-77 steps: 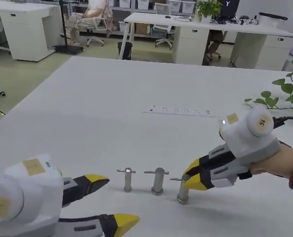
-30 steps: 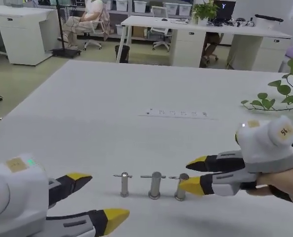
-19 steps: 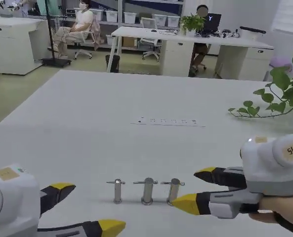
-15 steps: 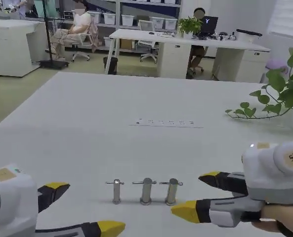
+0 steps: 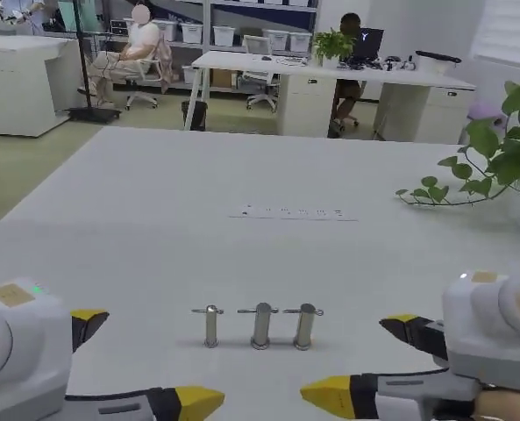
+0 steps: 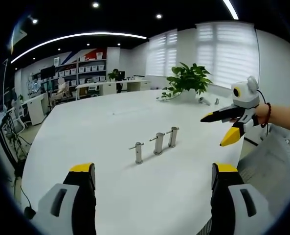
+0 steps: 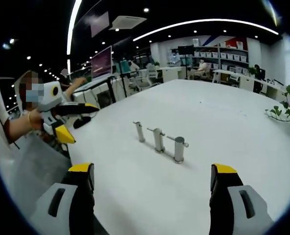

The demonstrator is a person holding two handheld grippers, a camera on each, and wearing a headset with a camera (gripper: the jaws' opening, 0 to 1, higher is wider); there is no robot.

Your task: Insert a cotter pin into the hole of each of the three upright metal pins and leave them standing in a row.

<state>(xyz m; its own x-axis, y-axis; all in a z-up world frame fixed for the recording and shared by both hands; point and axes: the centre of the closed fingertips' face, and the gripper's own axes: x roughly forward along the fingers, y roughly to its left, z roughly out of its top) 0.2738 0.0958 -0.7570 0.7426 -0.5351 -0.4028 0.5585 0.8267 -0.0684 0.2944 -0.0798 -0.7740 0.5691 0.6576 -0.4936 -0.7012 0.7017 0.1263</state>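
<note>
Three metal pins (image 5: 261,325) stand upright in a level row at lower centre of the head view, on the white surface (image 5: 242,175). Each has a cotter pin (image 5: 245,310) crosswise through its top, and both gripper views agree.

The left gripper (image 5: 141,361) is at lower left, fingers (image 5: 186,402) spread wide and empty, well apart from the row. The right gripper (image 5: 362,358) is at lower right, fingers likewise spread and empty, near the right-hand pin (image 5: 304,326) but not touching it.

Step, as judged: insertion looks done on all three, so this is the release and back-off. The next move only needs both grippers drawn clear without brushing the row. The pins are slim and would likely tip at a nudge.

Change from 2.6 s back: the right gripper's fingers were then nearly together at the right-hand pin, on its cotter pin. Now they are parted and pulled off toward lower right. The left gripper sits lower in frame, though the camera has tipped too.
</note>
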